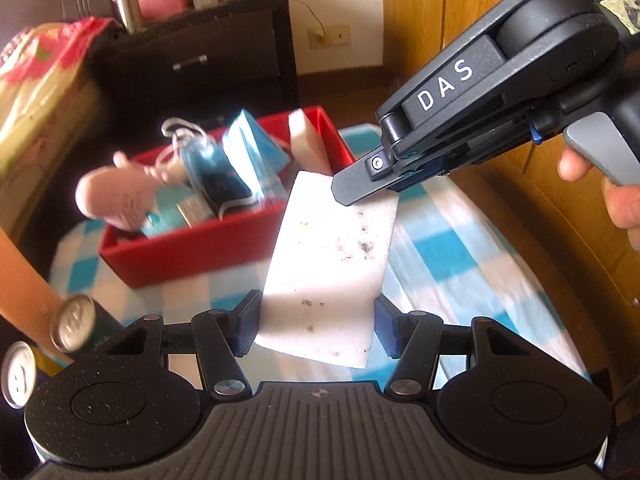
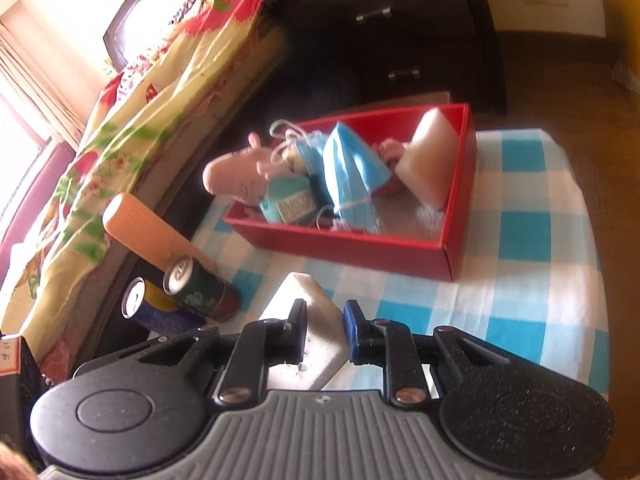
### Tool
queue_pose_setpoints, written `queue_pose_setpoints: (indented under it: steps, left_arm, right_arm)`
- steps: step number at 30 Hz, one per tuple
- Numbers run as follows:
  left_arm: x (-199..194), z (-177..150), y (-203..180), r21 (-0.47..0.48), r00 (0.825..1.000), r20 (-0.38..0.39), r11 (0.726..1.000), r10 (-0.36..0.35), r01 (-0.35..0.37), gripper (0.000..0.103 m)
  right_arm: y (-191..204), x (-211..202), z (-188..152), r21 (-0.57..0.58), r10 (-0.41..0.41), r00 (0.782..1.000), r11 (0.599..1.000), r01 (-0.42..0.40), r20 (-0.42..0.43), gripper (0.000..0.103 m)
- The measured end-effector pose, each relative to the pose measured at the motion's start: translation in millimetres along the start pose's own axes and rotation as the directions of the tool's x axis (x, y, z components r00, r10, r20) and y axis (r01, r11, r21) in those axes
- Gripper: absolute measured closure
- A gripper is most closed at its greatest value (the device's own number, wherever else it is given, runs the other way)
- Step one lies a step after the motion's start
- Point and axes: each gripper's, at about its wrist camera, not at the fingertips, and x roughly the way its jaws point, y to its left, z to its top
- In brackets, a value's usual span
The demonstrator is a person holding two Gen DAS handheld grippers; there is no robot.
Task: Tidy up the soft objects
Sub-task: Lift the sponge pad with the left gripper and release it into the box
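Observation:
A white sponge (image 1: 332,256) with dark specks hangs above the blue-and-white checked cloth (image 1: 440,248), gripped at both ends. My left gripper (image 1: 318,326) is shut on its near end, one pad on each side. The right gripper (image 1: 346,194) reaches in from the upper right and pinches the far corner. In the right wrist view the right gripper (image 2: 325,332) squeezes the sponge (image 2: 316,300) thin. Behind it, a red box (image 1: 192,256) (image 2: 360,256) holds a pink plush toy (image 1: 112,200) (image 2: 236,176), blue face masks (image 1: 252,160) (image 2: 352,164) and a second white sponge (image 1: 308,140) (image 2: 432,156).
Two drink cans (image 2: 200,284) (image 1: 76,324) and an orange ribbed cup (image 2: 144,228) stand at the cloth's left edge. A bed with a floral blanket (image 2: 120,120) lies to the left, with a dark nightstand (image 2: 400,32) behind the box. A wooden cabinet (image 1: 540,240) stands on the right.

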Motion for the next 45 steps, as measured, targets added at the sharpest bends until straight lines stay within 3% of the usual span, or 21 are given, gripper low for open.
queue_pose_setpoints:
  steps: [11,21,25,29,38,41,42,43,45]
  left_arm:
    - [5.0,39.4,8.6,0.014,0.995,0.081,0.998,0.056,-0.057,0.045]
    - [39.0,77.9,32.2,0.047,0.989,0.111,0.993,0.099,-0.105,0.045]
    - [60.8,98.2,54.0,0.044,0.982,0.103,0.986,0.157,-0.162,0.045]
    - [79.5,116.6,83.0,-0.003,0.985,0.078,0.988,0.153,-0.153,0.045]
    - [130.5,117.3,89.9,0.010,0.982,-0.064,0.984,0.180,-0.180,0.043]
    - [138.2,113.5,93.6,-0.013,0.981,-0.113,0.987,0.157,-0.160,0.033]
    - [138.2,111.9,92.8,-0.004,0.980,-0.114,0.986,0.166,-0.167,0.019]
    - [137.2,110.4,91.2,0.015,0.977,-0.106,0.983,0.185,-0.184,0.012]
    - [131.7,107.8,88.0,0.049,0.972,-0.087,0.976,0.216,-0.213,0.009]
  right_arm:
    - [3.6,-12.4,36.2,0.004,0.014,0.992,1.000,-0.014,0.124,0.103]
    - [-8.7,6.3,79.0,0.037,0.021,0.981,0.999,-0.028,0.191,0.103]
    - [-15.8,24.3,102.3,0.048,0.004,0.980,0.999,-0.014,0.200,0.103]
    - [-22.8,47.7,117.2,0.041,-0.010,0.983,0.999,0.003,0.185,0.103]
    - [-39.5,99.9,119.7,0.067,-0.055,0.992,0.997,0.048,0.113,0.103]
    - [-40.6,113.8,119.3,0.088,-0.052,0.995,0.995,0.045,0.082,0.103]
    - [-39.9,116.8,118.8,0.093,-0.054,0.995,0.995,0.046,0.079,0.103]
    - [-39.4,119.5,118.7,0.097,-0.055,0.996,0.994,0.048,0.071,0.103]
    - [-39.4,120.3,118.4,0.113,-0.061,0.995,0.992,0.052,0.075,0.103]
